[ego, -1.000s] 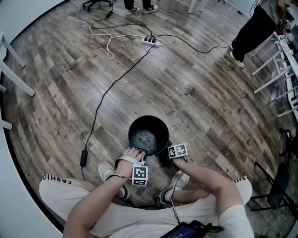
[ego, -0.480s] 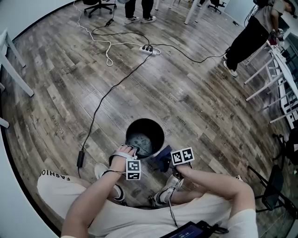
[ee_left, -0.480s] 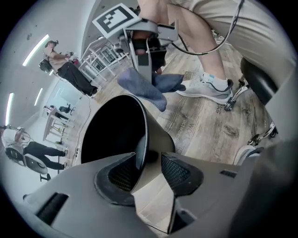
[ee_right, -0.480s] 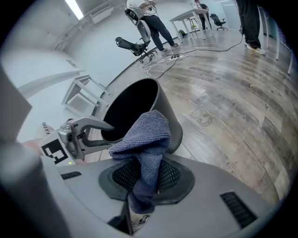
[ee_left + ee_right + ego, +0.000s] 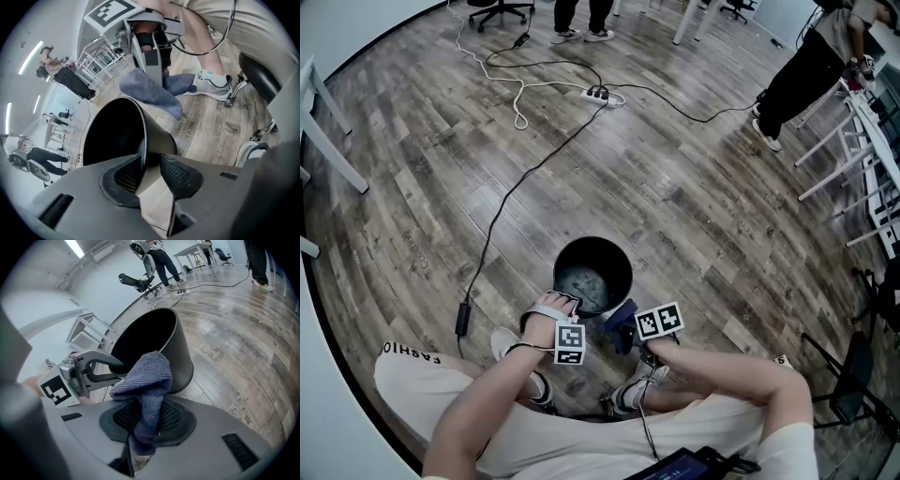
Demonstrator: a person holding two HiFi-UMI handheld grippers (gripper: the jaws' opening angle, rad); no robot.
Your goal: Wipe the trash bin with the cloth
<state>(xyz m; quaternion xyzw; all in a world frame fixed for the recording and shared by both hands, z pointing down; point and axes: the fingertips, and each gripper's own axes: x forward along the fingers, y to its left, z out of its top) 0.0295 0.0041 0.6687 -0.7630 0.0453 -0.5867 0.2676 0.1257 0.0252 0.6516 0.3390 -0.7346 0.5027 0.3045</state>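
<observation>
Bright, even ceiling light, soft shadows, floor sheen, strong fisheye warping, black corners.

- Right gripper view: the tail of the cloth drops between the clamped jaws of the right gripper; its end is out of sight.
- Same view: trash bin, left part of its foot hidden behind the cloth.
- Head view: cloth mostly under the marker cube; one dark fold shows.
- Person, upper right, cut by frame edge.
- Two pairs of legs, top edge, cut above the shins.
- Dark device, bottom edge, cut off; kind unreadable.
</observation>
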